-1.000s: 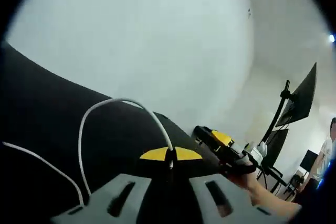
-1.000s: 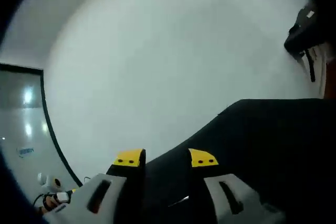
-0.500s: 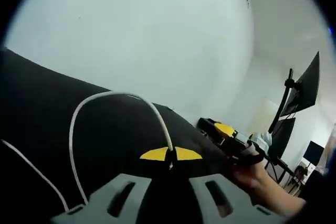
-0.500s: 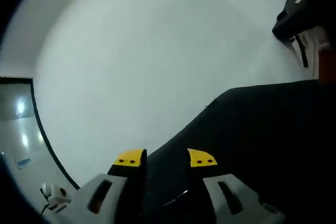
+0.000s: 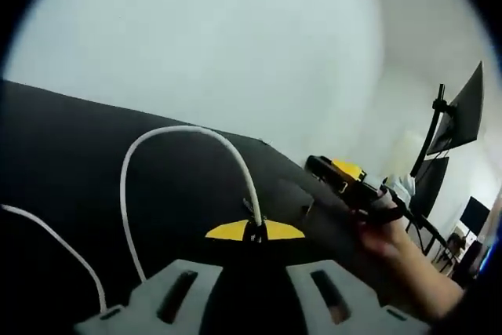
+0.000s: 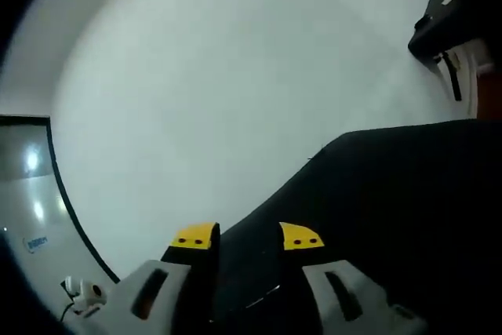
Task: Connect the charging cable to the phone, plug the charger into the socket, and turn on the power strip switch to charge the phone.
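Note:
My left gripper is shut on the end of the white charging cable, which arcs up from the jaws, bends left and drops toward the black table. A hand brings my right gripper in from the right, holding a dark flat phone whose near end lies just right of the cable tip. In the right gripper view my right gripper has its yellow-tipped jaws set apart around the dark phone, which is hard to tell from the black table.
Dark monitors on a stand rise at the right of the left gripper view, with a white wall behind the table. The right gripper view has a glass partition at left and a dark object at top right.
In the left gripper view the right gripper and its hand have come nearer to the cable end. The cable loop has shifted a little. The right gripper view barely differs.

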A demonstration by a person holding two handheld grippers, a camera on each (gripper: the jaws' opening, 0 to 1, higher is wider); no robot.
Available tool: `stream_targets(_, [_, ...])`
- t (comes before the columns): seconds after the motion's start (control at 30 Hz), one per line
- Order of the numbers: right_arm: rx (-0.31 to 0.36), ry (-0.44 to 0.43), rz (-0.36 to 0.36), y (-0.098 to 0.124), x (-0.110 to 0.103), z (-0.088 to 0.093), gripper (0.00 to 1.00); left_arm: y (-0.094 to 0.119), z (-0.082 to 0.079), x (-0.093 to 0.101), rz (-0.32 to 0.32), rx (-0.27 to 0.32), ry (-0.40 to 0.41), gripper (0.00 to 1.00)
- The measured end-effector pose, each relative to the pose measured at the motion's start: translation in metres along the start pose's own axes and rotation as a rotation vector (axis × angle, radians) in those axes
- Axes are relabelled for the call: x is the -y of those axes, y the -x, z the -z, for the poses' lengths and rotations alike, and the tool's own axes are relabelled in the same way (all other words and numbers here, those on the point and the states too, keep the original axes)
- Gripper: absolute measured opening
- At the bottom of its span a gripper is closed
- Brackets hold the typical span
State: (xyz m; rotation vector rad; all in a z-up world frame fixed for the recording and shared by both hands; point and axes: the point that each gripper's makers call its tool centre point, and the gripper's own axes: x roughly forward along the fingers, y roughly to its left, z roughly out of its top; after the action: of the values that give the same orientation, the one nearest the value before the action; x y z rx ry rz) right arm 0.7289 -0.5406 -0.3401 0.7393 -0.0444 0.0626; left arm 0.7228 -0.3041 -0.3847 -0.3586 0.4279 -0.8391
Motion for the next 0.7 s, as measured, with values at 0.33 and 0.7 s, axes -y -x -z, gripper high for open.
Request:
stream_targets(0.33, [0.011,-0.015,-0.005,0.004,-0.002,-0.001,0.27,0.004,0.012,0.001,-0.014,-0.051,0.083,0.12])
stream_targets(0.7, [0.016,-0.021,-0.015,0.004,-0.002,-0.002,0.27,0.060,-0.005,0.036,0.123,-0.180,0.186,0.37])
